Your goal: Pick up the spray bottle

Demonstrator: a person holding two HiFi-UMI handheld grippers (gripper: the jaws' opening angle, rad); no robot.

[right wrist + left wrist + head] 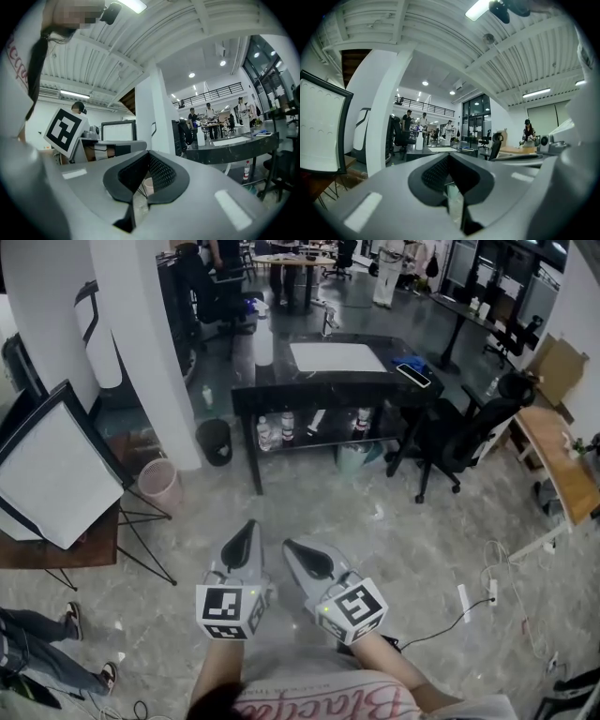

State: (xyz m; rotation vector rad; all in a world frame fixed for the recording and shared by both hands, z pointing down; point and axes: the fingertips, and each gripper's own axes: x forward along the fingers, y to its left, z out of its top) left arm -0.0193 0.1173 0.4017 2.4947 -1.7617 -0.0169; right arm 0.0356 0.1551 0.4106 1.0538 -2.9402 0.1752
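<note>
Both grippers are held side by side low in the head view, over bare stone floor and well short of a dark table. My left gripper is shut with nothing in it, as its own view also shows. The jaws of my right gripper meet at the tips, empty too. On the table lie a white board, a tall white cylinder and small items. They are too small to tell which is the spray bottle.
Several bottles stand on the table's lower shelf. A black office chair is to its right, a black bin and a pink bin to its left. A white panel on a stand is at left. Cables cross the floor.
</note>
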